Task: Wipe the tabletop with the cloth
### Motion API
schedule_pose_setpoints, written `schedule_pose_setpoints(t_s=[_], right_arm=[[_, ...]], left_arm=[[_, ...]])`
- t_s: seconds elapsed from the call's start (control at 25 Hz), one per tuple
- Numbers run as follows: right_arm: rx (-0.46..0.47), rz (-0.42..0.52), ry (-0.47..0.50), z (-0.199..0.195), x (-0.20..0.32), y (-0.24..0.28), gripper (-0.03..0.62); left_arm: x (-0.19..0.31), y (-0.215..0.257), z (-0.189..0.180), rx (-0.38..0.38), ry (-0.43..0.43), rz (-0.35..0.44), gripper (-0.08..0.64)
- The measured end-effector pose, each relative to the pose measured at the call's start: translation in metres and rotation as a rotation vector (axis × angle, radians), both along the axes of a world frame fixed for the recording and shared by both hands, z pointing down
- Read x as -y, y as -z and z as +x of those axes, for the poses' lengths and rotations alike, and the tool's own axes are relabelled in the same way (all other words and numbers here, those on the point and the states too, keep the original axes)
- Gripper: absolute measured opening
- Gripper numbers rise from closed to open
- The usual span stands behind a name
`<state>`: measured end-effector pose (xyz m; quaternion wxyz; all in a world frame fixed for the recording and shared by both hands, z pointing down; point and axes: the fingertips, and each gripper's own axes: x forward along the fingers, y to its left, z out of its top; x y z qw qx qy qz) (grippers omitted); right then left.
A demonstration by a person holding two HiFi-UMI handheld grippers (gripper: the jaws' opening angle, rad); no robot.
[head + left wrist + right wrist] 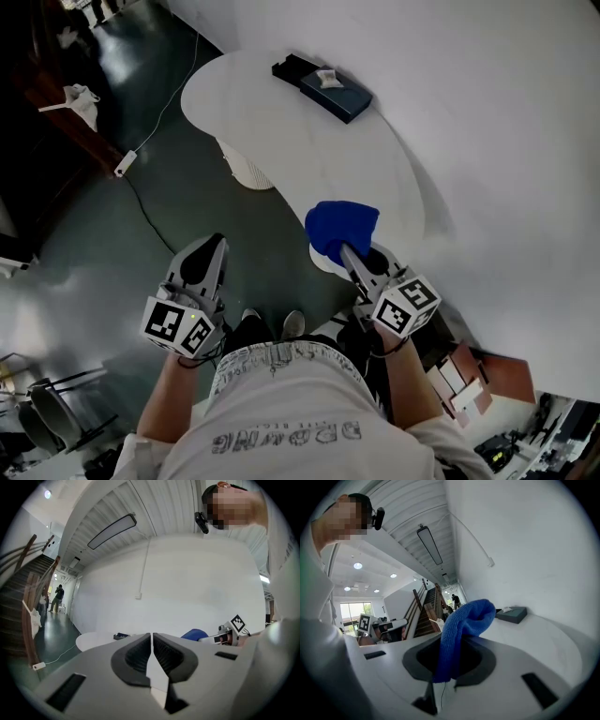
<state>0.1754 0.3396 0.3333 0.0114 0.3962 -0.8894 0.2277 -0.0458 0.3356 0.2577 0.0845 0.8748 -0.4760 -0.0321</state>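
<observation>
Right gripper (452, 641) grips cloth (464, 620); tissue box (345, 101) holds tissue (328, 79).

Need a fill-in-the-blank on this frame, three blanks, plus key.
The cloth in the right hand-held gripper is ___.
The left hand-held gripper, jaws together, holds ___.
The tissue box sits at the table's ___ end from the person.
Missing: blue; nothing; far.

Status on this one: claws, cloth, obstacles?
Left claw shut, empty. Right claw shut on blue cloth, at near edge of table. Dark box at far end.
</observation>
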Motion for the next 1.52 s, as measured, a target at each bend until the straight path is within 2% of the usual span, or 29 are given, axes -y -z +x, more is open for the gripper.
schedule_pose_setpoints(t_s=[0.24, 0.56, 1.52], right_arm=[[-0.010, -0.002, 0.004, 0.007, 0.006, -0.002, 0.061], [-0.033, -0.012, 0.012, -0.006, 0.023, -0.006, 0.061], [-0.105, -0.054, -0.045, -0.079, 0.157, -0.020, 0.061]], left_arm=[[0.005, -0.002, 0.007, -0.002, 0.000, -0.002, 0.031], [0.022, -0.010, -0.008, -0.014, 0.012, -0.011, 0.031], [0.176, -0.029, -0.070, -0.023, -0.072, -0.054, 0.031]])
